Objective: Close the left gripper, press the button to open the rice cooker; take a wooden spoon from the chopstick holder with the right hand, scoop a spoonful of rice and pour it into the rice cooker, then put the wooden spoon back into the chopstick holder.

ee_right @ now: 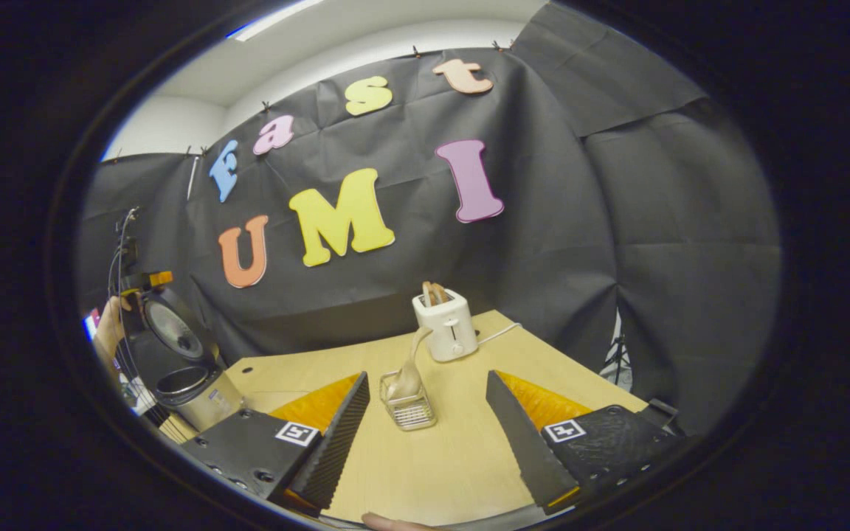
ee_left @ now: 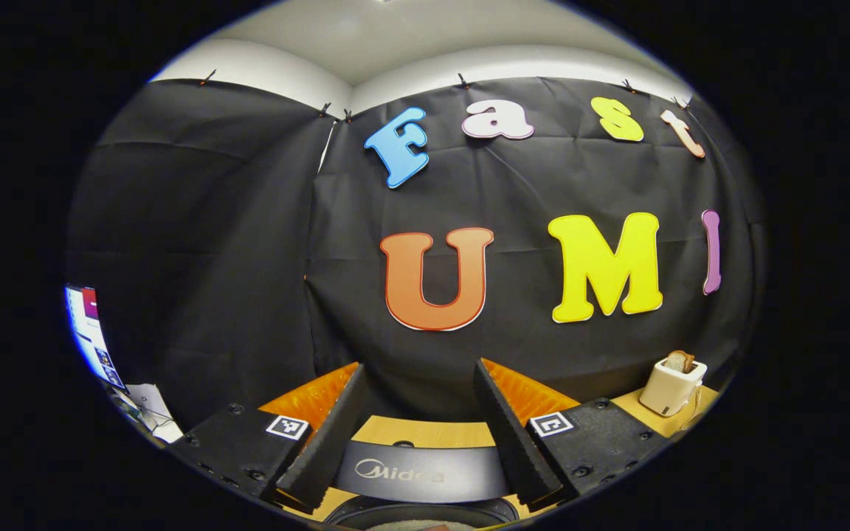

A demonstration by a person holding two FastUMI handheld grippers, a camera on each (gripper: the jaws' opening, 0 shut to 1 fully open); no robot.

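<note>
**Rice cooker lid up, spoon in its holder**

While both tools hovered above the wooden tabletop (ee_right: 462, 450), neither had hold of anything. In the left gripper view, the left hand-held gripper (ee_left: 417, 424) was spread wide, its two fingers apart with nothing between them but open air. Just below and beyond the fingertips sat the rice cooker (ee_left: 421, 472), its dark front panel facing the camera and the rim of its round opening showing at the very bottom edge. A white toaster (ee_left: 671, 387) with bread slices poking out of its slots stood on the tabletop off to the right side of that view, against the black cloth wall.

In the right gripper view, the right hand-held gripper (ee_right: 425, 428) was likewise wide open and empty. Between its fingers and a little farther off stood the chopstick holder (ee_right: 410, 409), a small clear basket on the tabletop, with the wooden spoon (ee_right: 412, 365) leaning upright inside it. The toaster (ee_right: 446, 323) stood behind the holder, near the wall, its cord trailing to the right. At the far left of this view the rice cooker (ee_right: 189, 387) stood with its lid (ee_right: 173, 328) raised, the inner pot exposed, and a person's hand (ee_right: 108, 332) was beside it.
</note>
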